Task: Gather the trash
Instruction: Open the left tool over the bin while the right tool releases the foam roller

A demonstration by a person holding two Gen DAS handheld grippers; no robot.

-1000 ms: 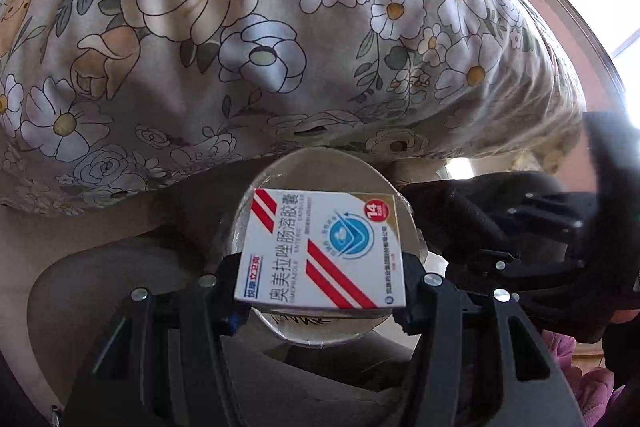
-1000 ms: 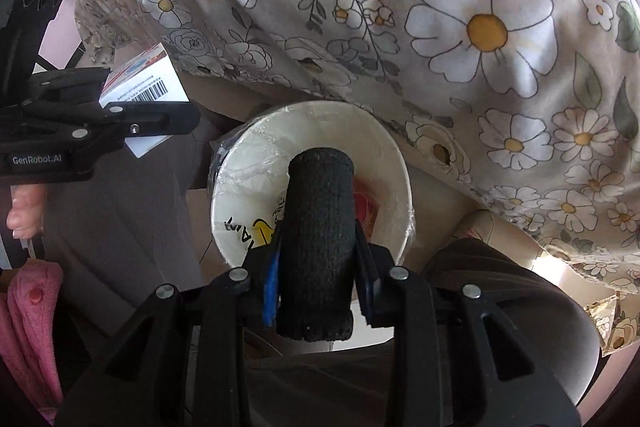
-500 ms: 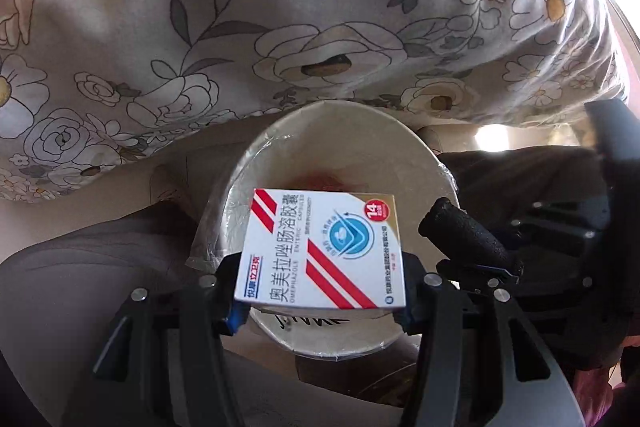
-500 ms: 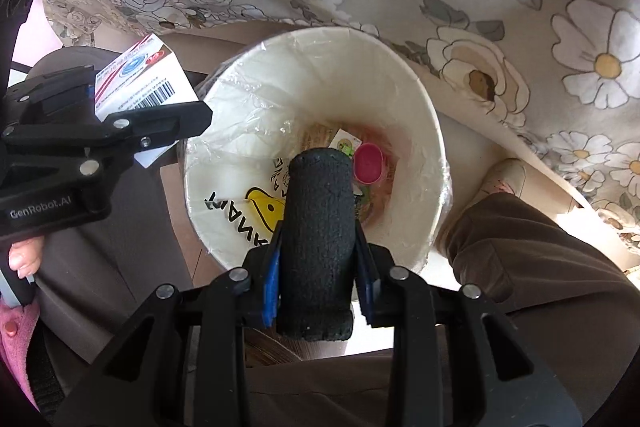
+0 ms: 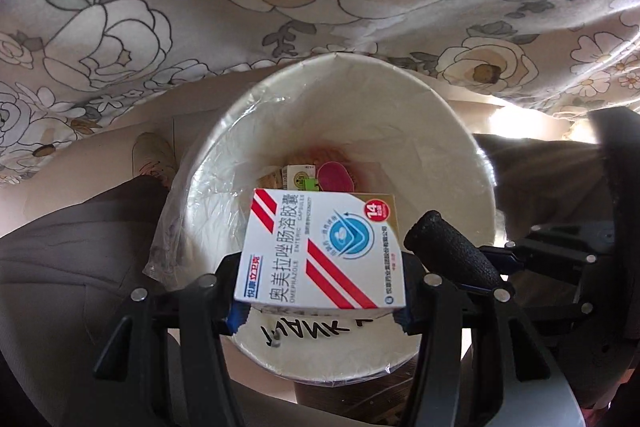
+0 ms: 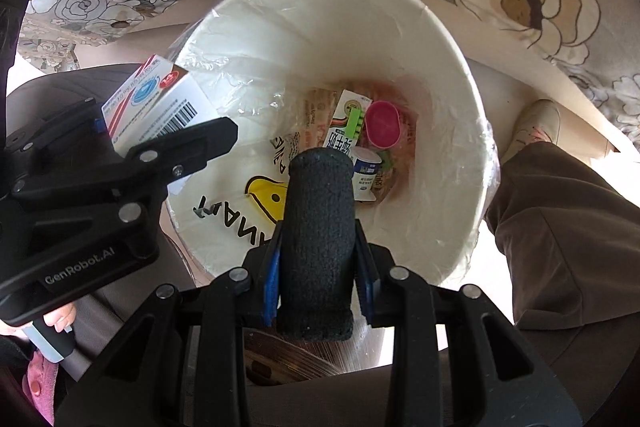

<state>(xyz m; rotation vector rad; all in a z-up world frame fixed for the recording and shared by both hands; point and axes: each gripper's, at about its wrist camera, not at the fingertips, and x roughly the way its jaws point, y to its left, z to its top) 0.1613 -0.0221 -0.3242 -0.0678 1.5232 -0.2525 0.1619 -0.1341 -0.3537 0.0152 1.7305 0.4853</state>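
Hovering over the lined white bin [image 6: 448,39], the left gripper [image 5: 320,301] clamps a medicine box [image 5: 320,247] and the right gripper [image 6: 316,275] clamps a black foam cylinder [image 6: 318,239]; releasing the box near the bin's left rim could drop it outside.

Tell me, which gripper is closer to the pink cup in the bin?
Right. The right gripper hangs over the bin, pointing toward the pink cup; the left gripper sits at its rim.

Left gripper [image 5: 320,291], right gripper [image 6: 316,279]: fingers clamped, side by side.
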